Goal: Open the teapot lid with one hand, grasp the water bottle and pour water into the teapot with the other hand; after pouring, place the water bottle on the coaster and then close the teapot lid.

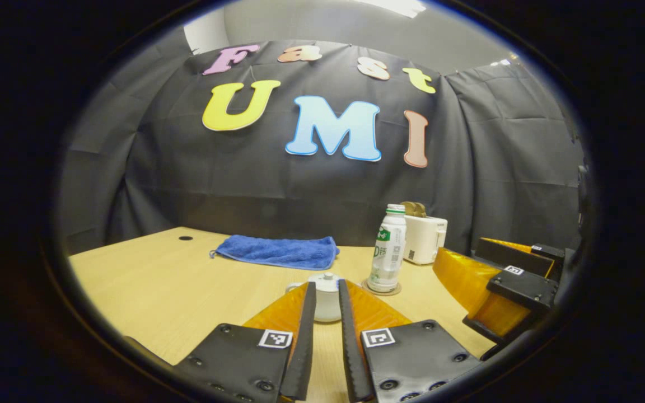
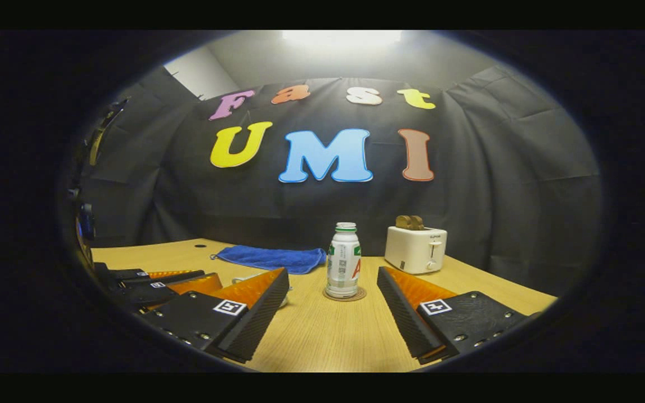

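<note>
Item, step in hand: opening the lid, not yet begun by my judgement; next I must bring my left gripper (image 1: 327, 305) forward and down onto the lid knob (image 1: 328, 276) of the teapot (image 1: 322, 302), which sits at 12 o'clock just past its fingertips, lid on. Item, left gripper: fingers nearly together with a narrow gap, holding and touching nothing. Item, right gripper (image 2: 333, 285): fingers wide apart, empty, aimed at the water bottle (image 2: 343, 260). Item, bottle: upright on the coaster (image 2: 345, 295) at 12 o'clock, near the teapot. Item, wooden table (image 1: 154, 280): blue towel (image 1: 277, 252) at 11 o'clock, white toaster (image 2: 415, 248) at 1 o'clock.
</note>
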The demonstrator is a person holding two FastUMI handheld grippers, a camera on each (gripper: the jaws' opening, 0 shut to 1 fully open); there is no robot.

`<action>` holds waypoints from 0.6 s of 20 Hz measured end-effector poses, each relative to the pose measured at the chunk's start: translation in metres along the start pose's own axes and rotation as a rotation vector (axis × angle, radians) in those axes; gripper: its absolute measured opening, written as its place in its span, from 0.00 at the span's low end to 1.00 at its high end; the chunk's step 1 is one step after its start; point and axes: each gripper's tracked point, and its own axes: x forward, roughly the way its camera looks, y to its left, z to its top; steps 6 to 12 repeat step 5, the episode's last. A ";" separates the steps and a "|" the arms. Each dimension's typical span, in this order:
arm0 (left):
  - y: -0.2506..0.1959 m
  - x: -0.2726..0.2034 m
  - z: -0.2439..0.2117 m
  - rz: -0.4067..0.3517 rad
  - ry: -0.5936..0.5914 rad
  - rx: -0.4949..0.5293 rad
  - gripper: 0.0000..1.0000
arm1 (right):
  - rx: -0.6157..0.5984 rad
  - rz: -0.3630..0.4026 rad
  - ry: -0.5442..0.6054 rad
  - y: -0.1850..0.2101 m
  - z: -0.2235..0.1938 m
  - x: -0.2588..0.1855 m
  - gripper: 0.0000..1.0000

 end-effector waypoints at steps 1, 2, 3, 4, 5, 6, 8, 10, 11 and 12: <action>0.000 0.000 -0.004 0.002 0.006 0.003 0.36 | 0.000 0.002 0.007 0.001 -0.005 0.001 0.97; 0.000 0.000 -0.006 0.006 0.011 0.005 0.31 | 0.010 0.009 0.014 0.003 -0.009 0.002 0.97; 0.001 0.000 -0.007 0.009 0.011 0.005 0.31 | 0.023 0.015 0.019 0.005 -0.013 0.002 0.97; 0.002 0.000 -0.007 0.012 0.007 0.003 0.31 | 0.033 0.015 0.025 0.004 -0.016 0.004 0.97; 0.001 0.000 -0.008 0.013 0.005 0.002 0.36 | 0.039 0.014 0.031 0.003 -0.020 0.006 0.97; 0.001 0.000 -0.008 0.013 0.005 0.002 0.36 | 0.039 0.014 0.031 0.003 -0.020 0.006 0.97; 0.001 0.000 -0.008 0.013 0.005 0.002 0.36 | 0.039 0.014 0.031 0.003 -0.020 0.006 0.97; 0.001 0.000 -0.008 0.013 0.005 0.002 0.36 | 0.039 0.014 0.031 0.003 -0.020 0.006 0.97; 0.001 0.000 -0.008 0.013 0.005 0.002 0.36 | 0.039 0.014 0.031 0.003 -0.020 0.006 0.97; 0.001 0.000 -0.008 0.013 0.005 0.002 0.36 | 0.039 0.014 0.031 0.003 -0.020 0.006 0.97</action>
